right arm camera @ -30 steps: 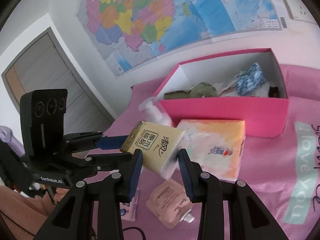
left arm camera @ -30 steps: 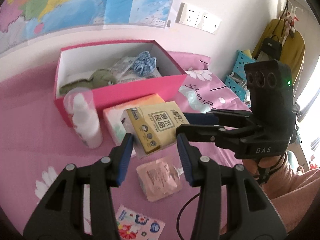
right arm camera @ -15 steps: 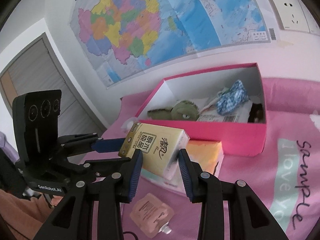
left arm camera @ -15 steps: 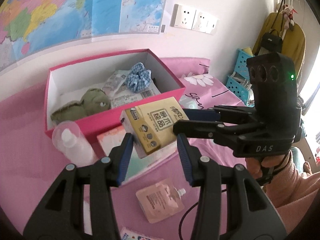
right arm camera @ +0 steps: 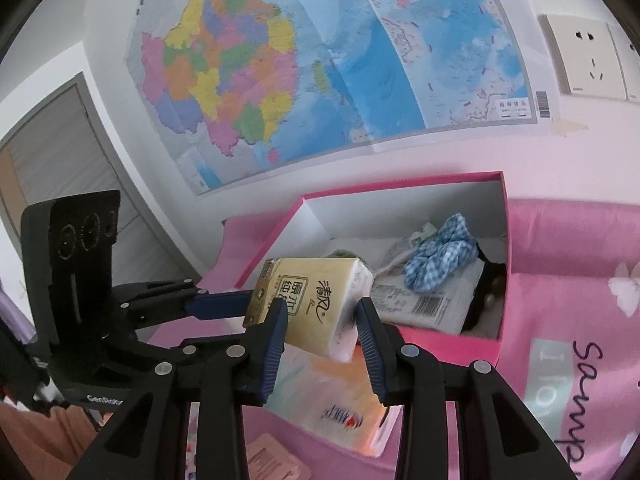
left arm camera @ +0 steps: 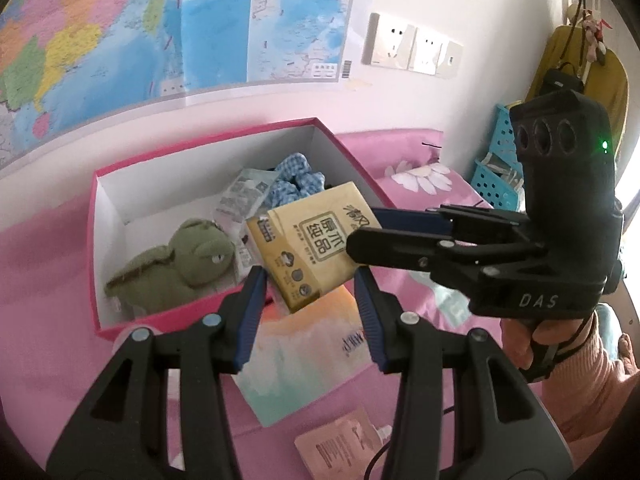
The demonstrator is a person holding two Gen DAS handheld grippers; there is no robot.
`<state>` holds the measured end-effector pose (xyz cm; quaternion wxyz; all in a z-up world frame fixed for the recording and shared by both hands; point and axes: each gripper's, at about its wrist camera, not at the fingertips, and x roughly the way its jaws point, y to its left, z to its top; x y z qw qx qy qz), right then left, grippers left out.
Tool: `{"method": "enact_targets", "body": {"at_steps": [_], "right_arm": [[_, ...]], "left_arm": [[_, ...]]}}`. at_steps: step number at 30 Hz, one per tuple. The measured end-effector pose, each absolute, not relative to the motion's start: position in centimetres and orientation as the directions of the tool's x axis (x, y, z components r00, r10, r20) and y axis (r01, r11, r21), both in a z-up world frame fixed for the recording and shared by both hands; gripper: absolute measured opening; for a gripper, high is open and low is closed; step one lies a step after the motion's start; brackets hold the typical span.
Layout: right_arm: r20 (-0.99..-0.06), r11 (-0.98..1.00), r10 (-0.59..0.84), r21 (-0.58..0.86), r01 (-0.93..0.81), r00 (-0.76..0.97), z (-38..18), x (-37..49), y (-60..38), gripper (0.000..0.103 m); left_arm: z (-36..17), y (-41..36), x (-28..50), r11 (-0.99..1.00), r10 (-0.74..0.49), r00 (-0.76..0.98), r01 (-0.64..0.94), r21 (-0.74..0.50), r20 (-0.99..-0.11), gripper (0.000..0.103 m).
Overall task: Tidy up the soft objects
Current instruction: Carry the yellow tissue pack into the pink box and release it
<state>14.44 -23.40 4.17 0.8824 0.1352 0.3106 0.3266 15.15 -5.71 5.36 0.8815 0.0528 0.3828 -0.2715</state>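
We carry tissue pack [left arm camera: 310, 250] over front wall of pink box [left arm camera: 168, 316], left gripper [left arm camera: 310, 298] and right gripper [right arm camera: 322, 334] both pinching it. Lower level into free space beside green plush [left arm camera: 172, 268] (avoid crushing), then release together.

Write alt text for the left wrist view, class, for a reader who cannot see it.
Both grippers, left and right, hold a yellow tissue pack over the near edge of an open pink box. Inside lie a green plush, a blue checked scrunchie and clear packets. A larger tissue pack lies below on the pink sheet.
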Motion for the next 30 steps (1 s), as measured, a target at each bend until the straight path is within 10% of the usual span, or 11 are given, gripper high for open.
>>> {"method": "enact_targets", "body": {"at_steps": [30], "right_arm": [[-0.542,0.797,0.599,0.477,-0.370,0.590,1.3,21.6,-22.7,0.035]], "left_arm": [[3.4,-6.4,21.6,0.911,-0.294,0.555,0.409,-0.052,-0.779,0.052]]}}
